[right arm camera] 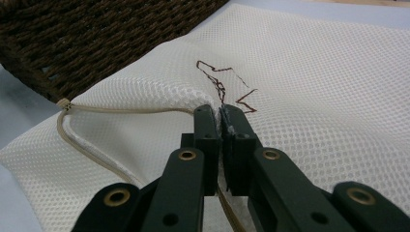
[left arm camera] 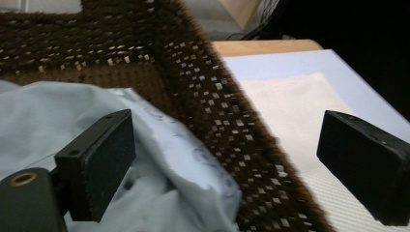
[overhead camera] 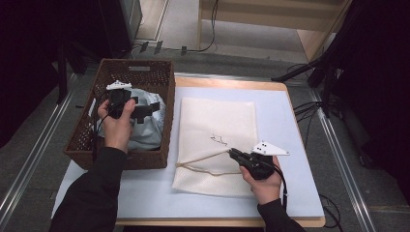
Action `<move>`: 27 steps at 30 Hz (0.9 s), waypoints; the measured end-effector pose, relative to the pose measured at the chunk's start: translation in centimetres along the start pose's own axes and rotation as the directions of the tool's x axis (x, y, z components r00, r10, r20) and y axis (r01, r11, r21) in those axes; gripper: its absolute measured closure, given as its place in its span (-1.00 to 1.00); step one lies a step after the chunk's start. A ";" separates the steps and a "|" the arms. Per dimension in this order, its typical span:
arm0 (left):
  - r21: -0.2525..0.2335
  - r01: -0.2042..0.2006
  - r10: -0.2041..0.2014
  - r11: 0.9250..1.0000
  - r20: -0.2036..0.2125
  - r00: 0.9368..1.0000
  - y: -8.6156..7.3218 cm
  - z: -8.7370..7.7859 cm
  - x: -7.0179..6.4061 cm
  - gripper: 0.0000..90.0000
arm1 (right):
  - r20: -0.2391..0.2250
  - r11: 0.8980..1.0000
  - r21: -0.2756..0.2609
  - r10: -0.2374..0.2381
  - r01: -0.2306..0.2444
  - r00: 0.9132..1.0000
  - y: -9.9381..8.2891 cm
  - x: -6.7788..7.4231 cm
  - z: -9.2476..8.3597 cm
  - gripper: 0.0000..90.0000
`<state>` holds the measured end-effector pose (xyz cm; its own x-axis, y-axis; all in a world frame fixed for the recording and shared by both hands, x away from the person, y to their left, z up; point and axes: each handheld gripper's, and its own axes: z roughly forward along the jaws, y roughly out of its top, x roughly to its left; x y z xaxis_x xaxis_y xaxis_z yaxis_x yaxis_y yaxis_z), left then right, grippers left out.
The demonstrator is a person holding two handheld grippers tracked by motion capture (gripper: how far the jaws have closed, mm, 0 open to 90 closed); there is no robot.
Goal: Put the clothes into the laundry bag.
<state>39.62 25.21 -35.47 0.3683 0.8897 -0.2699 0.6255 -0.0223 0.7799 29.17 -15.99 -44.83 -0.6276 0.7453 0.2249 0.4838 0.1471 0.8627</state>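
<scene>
Two grippers at work. Left gripper (overhead camera: 145, 110) over wicker basket (overhead camera: 86, 140) at table's left edge, jaws spread wide, nothing between, hovering above pale blue garment (left arm camera: 43, 121) bunched inside. Basket's right wall (left arm camera: 227, 125) between garment and mesh laundry bag (overhead camera: 217, 123) just beside it, long axis front to back. Right gripper (overhead camera: 233, 153) clamped on bag's opening hem near drawstring (right arm camera: 77, 140), lifting mouth toward basket. Left nearer garment; open room over bag.
</scene>
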 end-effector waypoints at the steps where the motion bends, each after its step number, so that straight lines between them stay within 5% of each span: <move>1: 0.009 0.010 -0.010 1.000 -0.006 1.000 0.0 0.2 0.5 -0.85 | 0.000 1.000 0.001 -0.001 0.001 1.000 0.0 0.0 0.0 0.93; 5: 0.044 0.018 -0.016 0.999 -0.055 0.998 -0.2 1.2 2.1 -0.95 | 0.000 1.000 0.005 -0.001 0.001 1.000 -0.1 0.0 0.1 0.93; 9: 0.098 0.045 -0.039 0.994 -0.060 0.997 -0.7 2.1 3.5 -0.98 | -0.003 1.000 0.002 -0.002 0.002 1.000 -0.1 0.0 0.0 0.92; 17: 0.139 0.084 -0.067 0.987 -0.127 0.990 -0.9 3.0 4.6 -0.98 | -0.003 1.000 0.000 -0.003 0.003 1.000 -0.1 -0.1 0.0 0.92; 27: 0.226 0.182 -0.152 0.957 -0.145 0.978 -1.8 4.0 6.3 -0.98 | -0.005 1.000 0.004 -0.002 0.002 1.000 -0.2 -0.1 0.0 0.92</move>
<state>43.57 29.08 -40.82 0.1650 0.9395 -0.3003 0.8213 0.0377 0.5693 29.16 -16.03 -45.00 -0.6316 0.7416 0.2259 0.4851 0.1508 0.8613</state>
